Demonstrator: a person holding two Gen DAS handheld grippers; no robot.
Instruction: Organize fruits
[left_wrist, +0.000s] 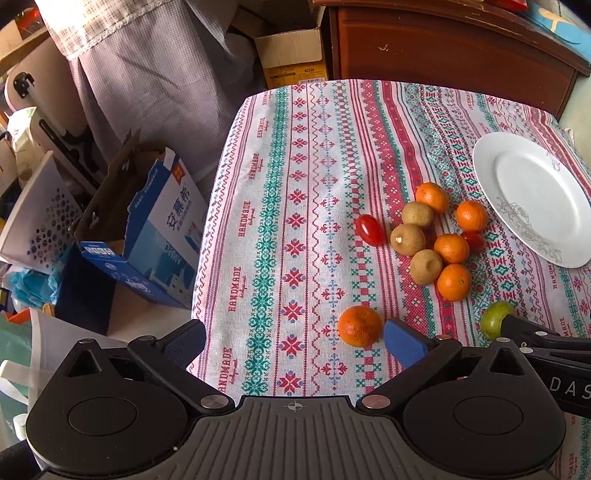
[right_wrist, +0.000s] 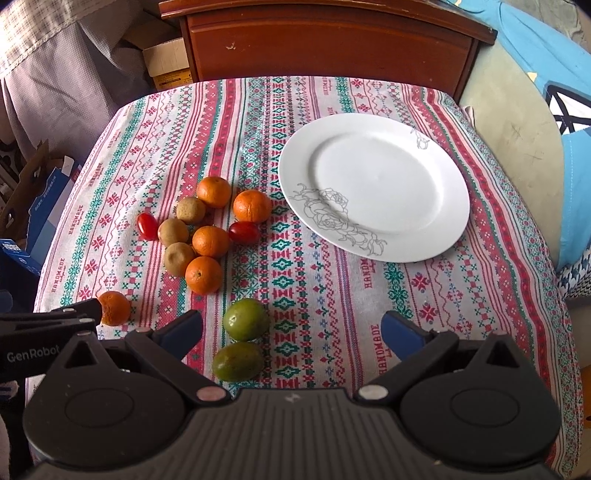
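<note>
Both grippers, left (left_wrist: 293, 341) and right (right_wrist: 291, 334), gape empty at frame bottom; a clumsy pinch could roll the lone tangerine (left_wrist: 359, 326) off the tablecloth (left_wrist: 258, 221).

The tablecloth (right_wrist: 295, 280) has stripes of red, green and blue shapes on white. The plate (right_wrist: 373, 184) is white with a grey rose drawn on it. The tangerines (right_wrist: 203, 274) are orange, the cherry tomatoes (right_wrist: 147, 226) red, and the two limes (right_wrist: 245, 319) green. The gripper pads (right_wrist: 400, 332) are blue.
</note>
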